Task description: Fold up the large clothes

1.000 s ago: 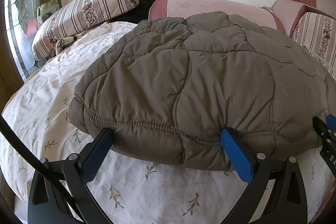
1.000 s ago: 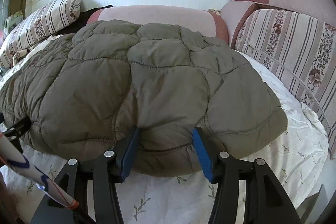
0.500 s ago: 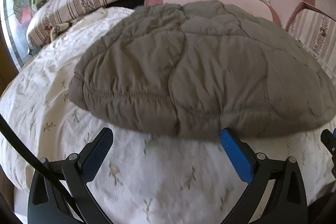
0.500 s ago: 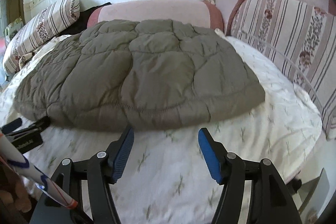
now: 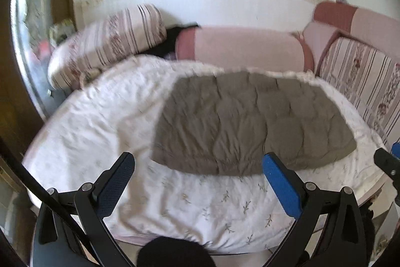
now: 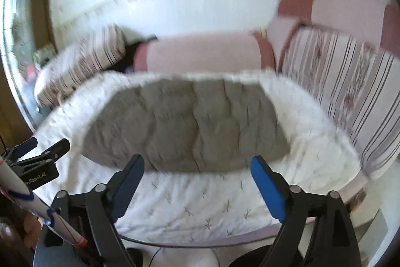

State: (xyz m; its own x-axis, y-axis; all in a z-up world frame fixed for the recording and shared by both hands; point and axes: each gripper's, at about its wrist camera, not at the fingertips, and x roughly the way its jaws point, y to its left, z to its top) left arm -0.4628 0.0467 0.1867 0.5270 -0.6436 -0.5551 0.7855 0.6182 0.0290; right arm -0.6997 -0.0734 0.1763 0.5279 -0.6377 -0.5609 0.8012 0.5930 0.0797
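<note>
On the bed point(image 5: 82, 131), toward its right half and far side, the folded grey quilted coat point(image 5: 252, 124) lies flat as a broad rectangle on the white leaf-print sheet point(image 5: 200, 202). Your left gripper point(image 5: 200, 167) hangs above the near edge of the bed, jaws spread wide, nothing between them; its blue pads point(image 5: 281, 185) stand clear of the coat's near hem. Your right gripper point(image 6: 197, 169) is likewise well open and empty, its jaws having just been opening, and no cloth sits between them. From the right view the coat point(image 6: 187, 124) lies ahead of the pads point(image 6: 267, 185), apart from them, with bare sheet point(image 6: 200, 199) under the fingertips. The left gripper shows at the lower left of that view point(image 6: 37, 154), also off the coat. Behind the bed: a striped bolster point(image 5: 107, 41) at far left, a pink bolster point(image 5: 245, 46) along the wall, striped cushions point(image 5: 362, 81) at right. Both views are motion-blurred.
</note>
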